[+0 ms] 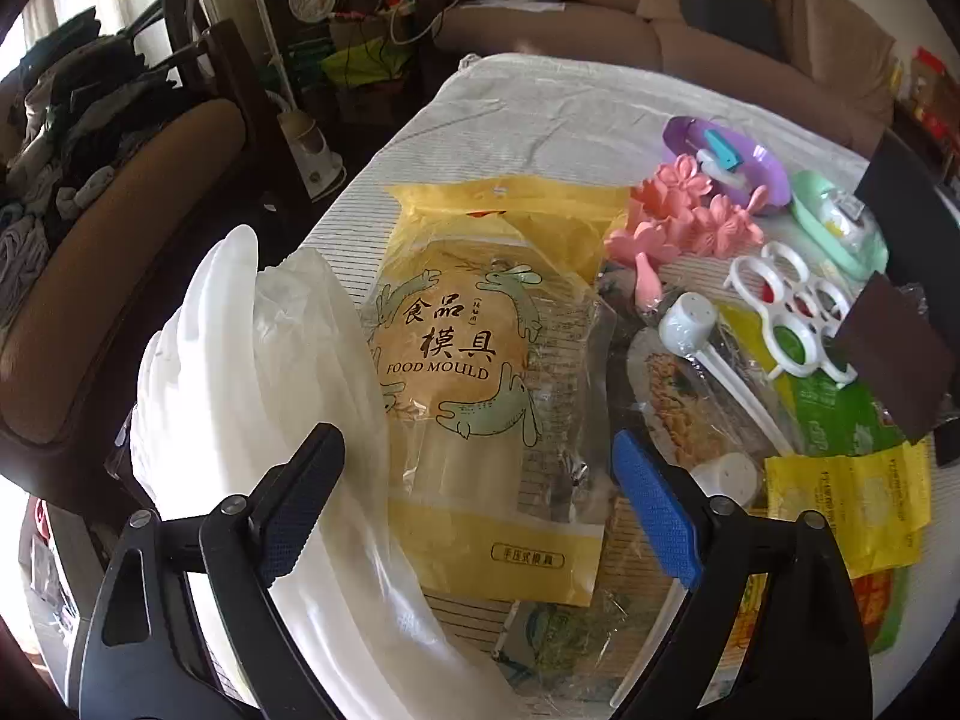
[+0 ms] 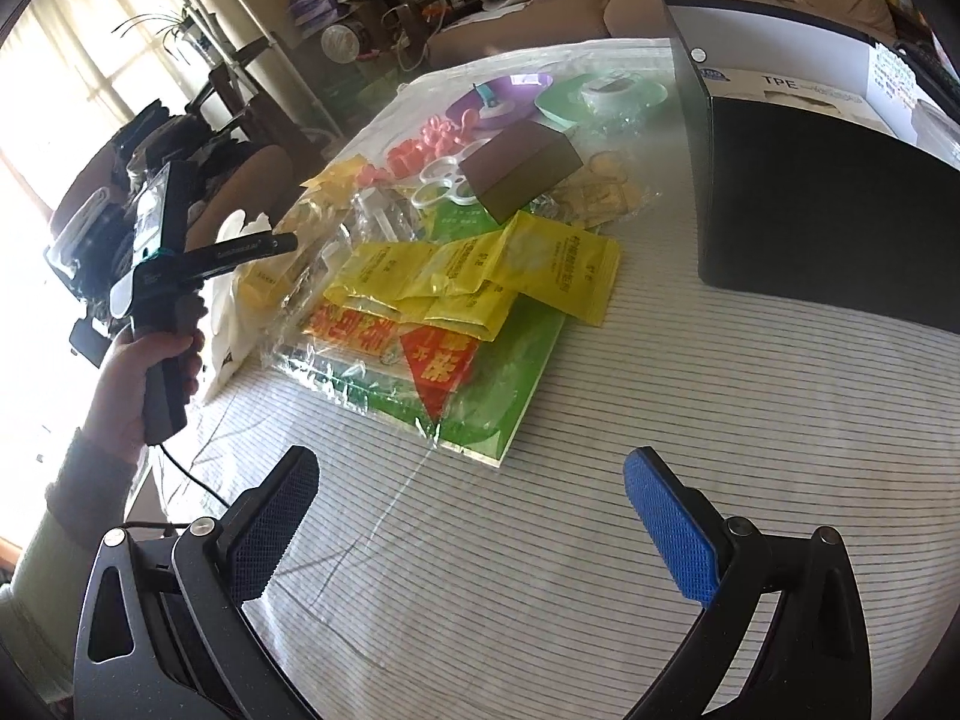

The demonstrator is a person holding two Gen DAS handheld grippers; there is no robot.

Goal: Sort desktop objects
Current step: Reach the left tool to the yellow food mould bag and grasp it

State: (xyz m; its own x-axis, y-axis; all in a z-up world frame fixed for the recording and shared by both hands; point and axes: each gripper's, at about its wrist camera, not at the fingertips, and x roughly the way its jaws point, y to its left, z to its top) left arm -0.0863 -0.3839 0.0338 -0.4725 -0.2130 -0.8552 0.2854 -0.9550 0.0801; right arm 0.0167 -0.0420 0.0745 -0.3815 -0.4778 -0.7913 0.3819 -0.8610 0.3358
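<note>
My left gripper (image 1: 480, 480) is open and hovers over a yellow "Food Mould" packet (image 1: 480, 360) lying between its fingers, not gripped. A white plastic bag (image 1: 270, 390) lies to its left. Pink flower moulds (image 1: 690, 222), a white egg ring tray (image 1: 792, 306), a white scoop (image 1: 690, 318), a purple dish (image 1: 738, 162), a green dish (image 1: 840, 228) and a brown block (image 1: 894, 354) lie to the right. My right gripper (image 2: 474, 516) is open and empty above bare striped cloth, short of a pile of yellow packets (image 2: 480, 276) on a green packet (image 2: 480, 384). The left gripper shows there, hand-held (image 2: 180, 276).
A tall black box (image 2: 828, 192) stands on the table's right side. The striped tablecloth (image 2: 660, 420) covers the table. A brown chair piled with clothes (image 1: 90, 210) stands to the left. A beige sofa (image 1: 600, 12) is behind the table.
</note>
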